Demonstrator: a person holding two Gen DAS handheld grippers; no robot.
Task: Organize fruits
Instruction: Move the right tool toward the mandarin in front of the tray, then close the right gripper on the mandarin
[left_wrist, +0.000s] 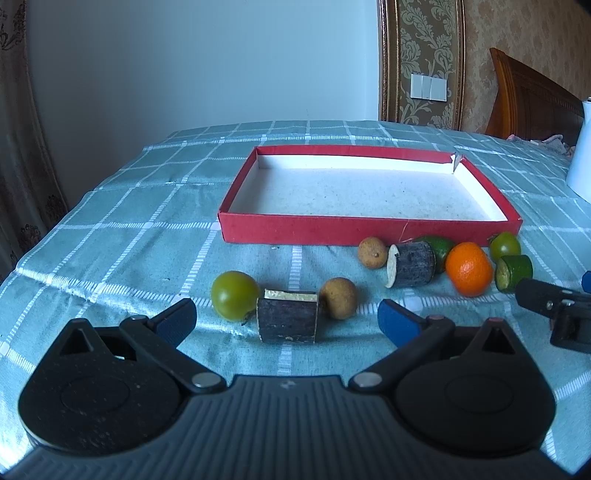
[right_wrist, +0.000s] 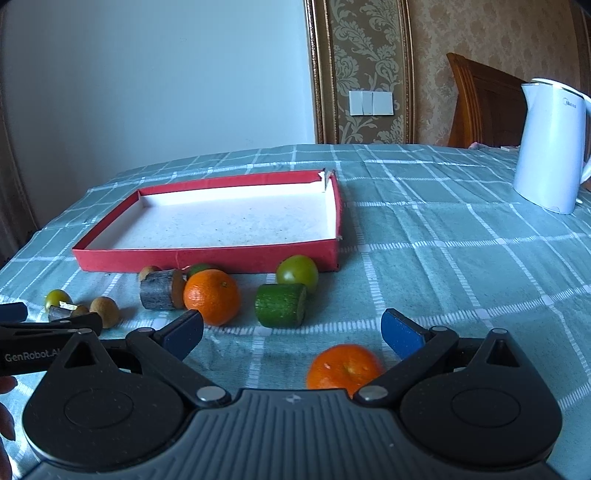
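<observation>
An empty red tray (left_wrist: 314, 230) (right_wrist: 207, 256) with a white floor lies on the checked tablecloth. Fruits lie loose in front of it. In the left wrist view my left gripper (left_wrist: 288, 319) is open around a dark sugarcane piece (left_wrist: 288, 319), with a green tomato (left_wrist: 234, 295) on its left and a brown longan (left_wrist: 338, 297) on its right. In the right wrist view my right gripper (right_wrist: 291, 332) is open above an orange (right_wrist: 343, 367) that lies near its right finger. A second orange (right_wrist: 211, 295), a green cucumber piece (right_wrist: 280, 304) and another green tomato (right_wrist: 297, 273) lie just beyond.
A white kettle (right_wrist: 550, 147) stands at the right on the tablecloth (right_wrist: 443, 240). A second sugarcane piece (left_wrist: 412, 264), a longan (left_wrist: 372, 252) and a lime (left_wrist: 439, 245) lie by the tray's front wall. A wooden headboard (right_wrist: 484, 103) stands behind the table.
</observation>
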